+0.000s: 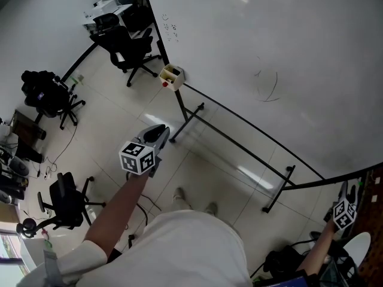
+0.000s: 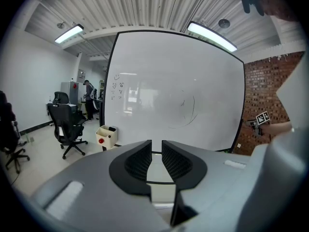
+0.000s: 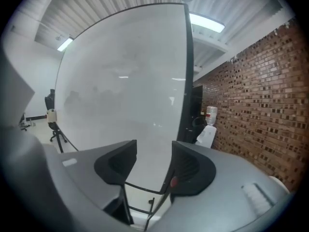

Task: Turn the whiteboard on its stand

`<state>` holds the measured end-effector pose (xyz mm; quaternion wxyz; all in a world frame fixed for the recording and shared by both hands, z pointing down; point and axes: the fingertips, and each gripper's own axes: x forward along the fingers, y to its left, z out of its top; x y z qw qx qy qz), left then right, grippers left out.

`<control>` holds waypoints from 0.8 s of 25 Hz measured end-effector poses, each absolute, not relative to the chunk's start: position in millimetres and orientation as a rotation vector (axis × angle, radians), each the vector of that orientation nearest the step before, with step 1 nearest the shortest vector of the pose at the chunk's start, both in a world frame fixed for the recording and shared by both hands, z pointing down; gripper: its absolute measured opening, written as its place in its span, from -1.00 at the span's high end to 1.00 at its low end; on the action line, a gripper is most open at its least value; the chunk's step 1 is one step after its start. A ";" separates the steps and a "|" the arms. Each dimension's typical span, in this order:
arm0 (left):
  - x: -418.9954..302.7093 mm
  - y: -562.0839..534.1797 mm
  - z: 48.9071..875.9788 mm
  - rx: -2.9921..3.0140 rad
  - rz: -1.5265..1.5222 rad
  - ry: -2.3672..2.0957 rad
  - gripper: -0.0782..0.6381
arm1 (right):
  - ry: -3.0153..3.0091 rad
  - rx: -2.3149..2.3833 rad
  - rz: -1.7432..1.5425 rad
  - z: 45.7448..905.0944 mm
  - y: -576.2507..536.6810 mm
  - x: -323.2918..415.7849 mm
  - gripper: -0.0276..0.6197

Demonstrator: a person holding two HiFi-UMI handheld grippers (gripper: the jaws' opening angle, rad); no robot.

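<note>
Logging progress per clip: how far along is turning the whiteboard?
Done: nothing visibly; the whiteboard faces the person. In hand: right tongs open at its right edge, not gripping. Left tongs hang empty in front. Remaining: grip and turn it on the stand.

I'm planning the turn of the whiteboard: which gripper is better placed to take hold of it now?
Probably the right gripper: its tongs stand wide open right at the whiteboard's black side edge. The left gripper faces the board's middle from farther back, tongs barely apart.
</note>
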<state>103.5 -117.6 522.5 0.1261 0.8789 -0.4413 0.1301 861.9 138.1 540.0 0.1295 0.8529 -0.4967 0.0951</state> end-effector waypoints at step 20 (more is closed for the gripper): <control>106.7 -118.7 526.8 2.591 0.400 -1.179 0.55 | -2.017 2.237 0.159 493.8 46.8 596.4 0.30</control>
